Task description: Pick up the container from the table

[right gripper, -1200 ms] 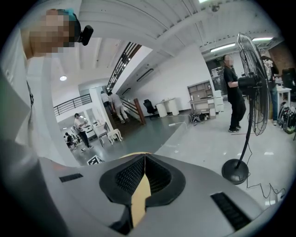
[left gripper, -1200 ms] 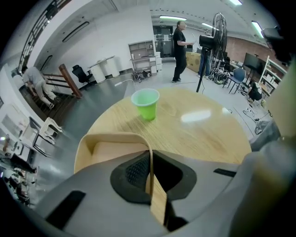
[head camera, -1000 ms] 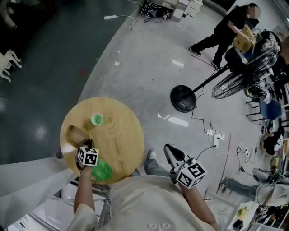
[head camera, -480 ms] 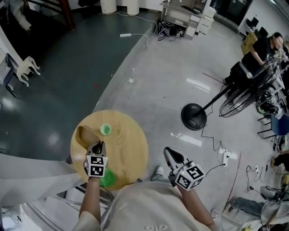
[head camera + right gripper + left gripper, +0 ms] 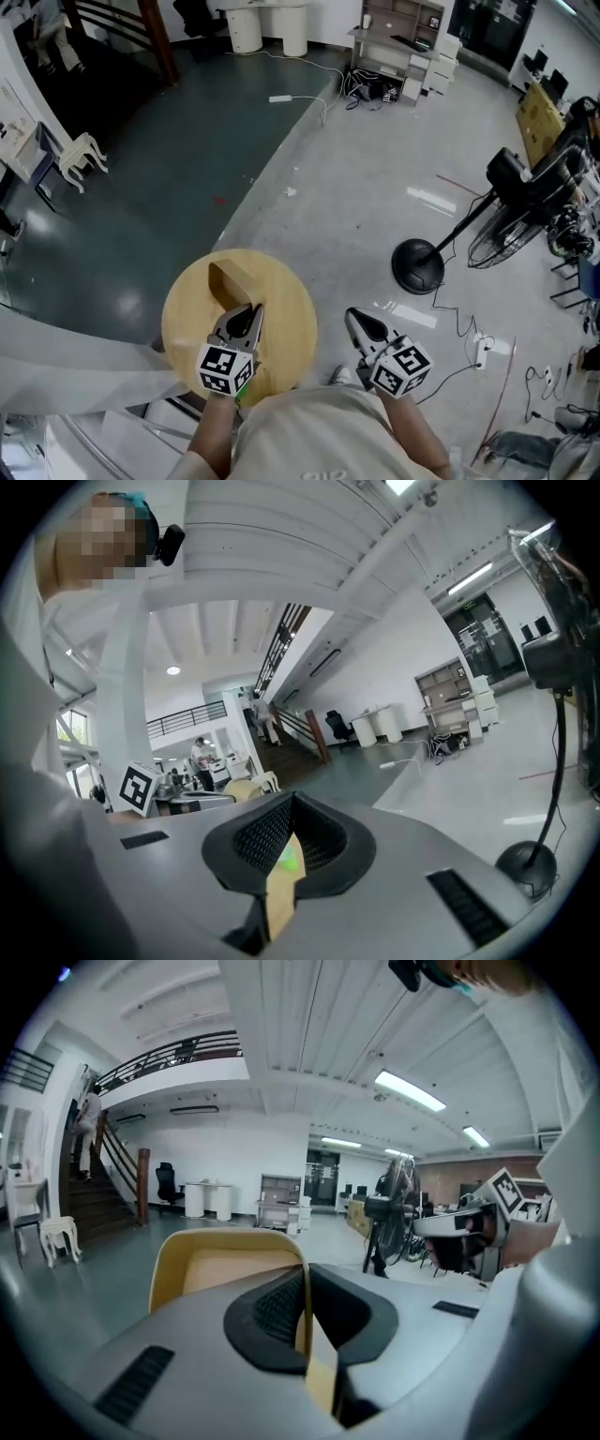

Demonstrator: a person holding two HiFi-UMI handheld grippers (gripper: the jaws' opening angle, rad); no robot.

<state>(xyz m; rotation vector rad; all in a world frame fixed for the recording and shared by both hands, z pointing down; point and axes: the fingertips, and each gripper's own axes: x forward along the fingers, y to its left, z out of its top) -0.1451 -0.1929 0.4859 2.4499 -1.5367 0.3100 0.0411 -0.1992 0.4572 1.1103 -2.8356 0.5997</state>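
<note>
My left gripper (image 5: pixel 247 313) is shut on one wall of the tan, open-topped container (image 5: pixel 228 278), holding it up above the round wooden table (image 5: pixel 291 323). In the left gripper view the thin yellow wall runs between the dark pads (image 5: pixel 277 1309), and the container's hollow (image 5: pixel 225 1265) lies just beyond my left gripper (image 5: pixel 305 1312). My right gripper (image 5: pixel 355 319) hovers off the table's right edge, jaws together and empty. In its own view my right gripper (image 5: pixel 287 834) shows only a wood-coloured sliver and a green spot (image 5: pixel 287 859) past the pads. The container (image 5: pixel 240 788) appears small at the left there.
A standing fan with a round black base (image 5: pixel 417 265) and trailing cables is on the grey floor to the right. A white chair (image 5: pixel 80 150) stands far left, shelving (image 5: pixel 403 28) at the back. A white sheet (image 5: pixel 75 375) lies left of the table.
My left gripper has risen off the table with the container in it. The small green cup on the table is now out of sight. My right gripper rose slightly.
</note>
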